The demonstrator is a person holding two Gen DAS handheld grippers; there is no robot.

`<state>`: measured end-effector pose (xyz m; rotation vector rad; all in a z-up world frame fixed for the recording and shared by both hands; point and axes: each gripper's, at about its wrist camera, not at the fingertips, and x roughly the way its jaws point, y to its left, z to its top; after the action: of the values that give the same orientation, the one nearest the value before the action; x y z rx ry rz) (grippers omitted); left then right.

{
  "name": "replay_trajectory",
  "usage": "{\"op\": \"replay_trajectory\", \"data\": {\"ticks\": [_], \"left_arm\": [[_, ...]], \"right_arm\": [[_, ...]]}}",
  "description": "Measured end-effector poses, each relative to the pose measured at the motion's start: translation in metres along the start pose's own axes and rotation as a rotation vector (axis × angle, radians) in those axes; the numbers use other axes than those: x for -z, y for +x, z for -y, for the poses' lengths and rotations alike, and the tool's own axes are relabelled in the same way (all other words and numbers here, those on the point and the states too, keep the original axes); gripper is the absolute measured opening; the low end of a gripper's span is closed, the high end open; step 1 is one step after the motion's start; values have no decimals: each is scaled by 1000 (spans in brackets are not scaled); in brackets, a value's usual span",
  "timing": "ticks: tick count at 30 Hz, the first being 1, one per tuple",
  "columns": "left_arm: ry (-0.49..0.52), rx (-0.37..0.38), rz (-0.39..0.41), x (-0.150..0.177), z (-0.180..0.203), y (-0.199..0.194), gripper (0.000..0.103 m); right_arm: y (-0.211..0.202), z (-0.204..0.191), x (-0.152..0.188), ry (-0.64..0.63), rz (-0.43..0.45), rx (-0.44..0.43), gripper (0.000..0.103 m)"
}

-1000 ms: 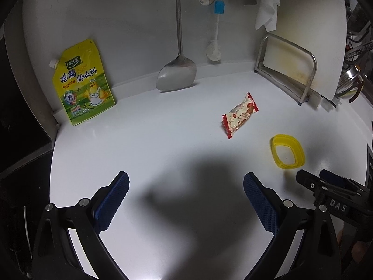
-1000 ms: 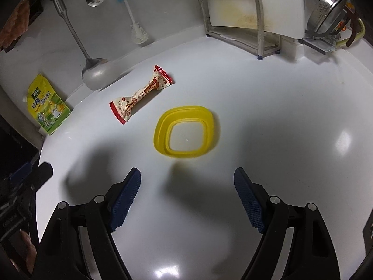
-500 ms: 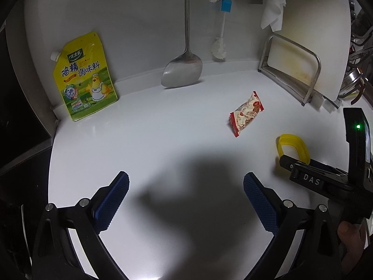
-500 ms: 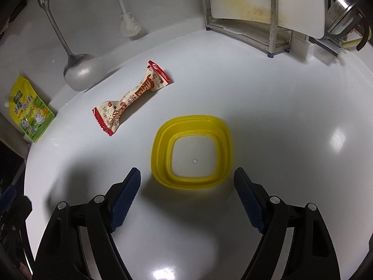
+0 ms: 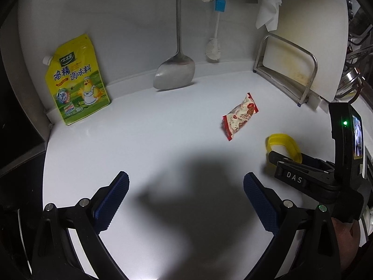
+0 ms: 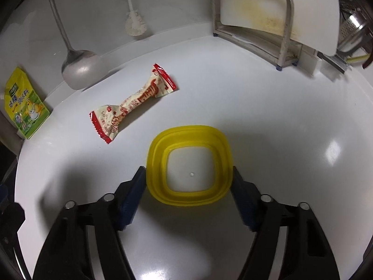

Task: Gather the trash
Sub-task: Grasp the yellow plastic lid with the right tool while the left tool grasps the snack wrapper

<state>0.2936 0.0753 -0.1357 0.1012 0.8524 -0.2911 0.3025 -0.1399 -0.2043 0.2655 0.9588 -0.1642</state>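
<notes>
A yellow plastic lid point(image 6: 158, 163) lies flat on the white counter point(image 6: 279, 116). My right gripper point(image 6: 187, 175) straddles it, its jaws closing, and both blue pads touch the lid's left and right rims. In the left wrist view the lid point(image 5: 283, 140) is half hidden behind that gripper's black finger point(image 5: 289, 175). A red-and-white snack wrapper point(image 6: 135, 107) lies twisted on the counter beyond the lid, also seen as the wrapper point(image 5: 240, 116) right of centre. My left gripper point(image 5: 186, 186) hovers open over bare counter, nothing between its pads.
A yellow seasoning pouch point(image 5: 78, 81) leans on the back wall at left. A steel spatula point(image 5: 174, 72) and a bottle brush point(image 5: 213, 49) hang there. A cutting board in a metal rack point(image 5: 291, 70) stands at the right. A hand point(image 5: 345, 231) holds the right gripper.
The right gripper moved forward and down over the yellow lid, and its jaws narrowed onto the rim. It now shows further into the left wrist view. The left gripper barely moved.
</notes>
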Motion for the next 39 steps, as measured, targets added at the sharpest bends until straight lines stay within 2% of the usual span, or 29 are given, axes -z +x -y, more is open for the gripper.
{"op": "replay_trajectory", "data": {"ticks": [6, 12, 21, 31, 32, 35, 37, 38, 39], "left_arm": [[15, 45, -11, -14, 17, 16, 97], [36, 112, -20, -32, 40, 44, 97], [129, 109, -68, -66, 76, 109, 97], [169, 100, -101, -79, 104, 147, 94], [168, 99, -100, -79, 105, 148, 90], [173, 105, -123, -77, 108, 153, 63], [179, 107, -116, -76, 109, 152, 55], [182, 116, -118, -76, 110, 152, 43], [187, 121, -115, -76, 111, 150, 37]], "right_arm": [[-17, 16, -1, 30, 34, -10, 67], [-50, 51, 12, 99, 45, -19, 67], [-100, 86, 51, 192, 45, -3, 67], [-135, 111, 76, 256, 65, 12, 67], [-137, 112, 76, 257, 67, 12, 67], [-141, 112, 78, 256, 71, 11, 67], [-143, 111, 79, 255, 71, 10, 67], [-144, 111, 80, 254, 71, 10, 67], [-144, 111, 80, 252, 72, 10, 67]]}}
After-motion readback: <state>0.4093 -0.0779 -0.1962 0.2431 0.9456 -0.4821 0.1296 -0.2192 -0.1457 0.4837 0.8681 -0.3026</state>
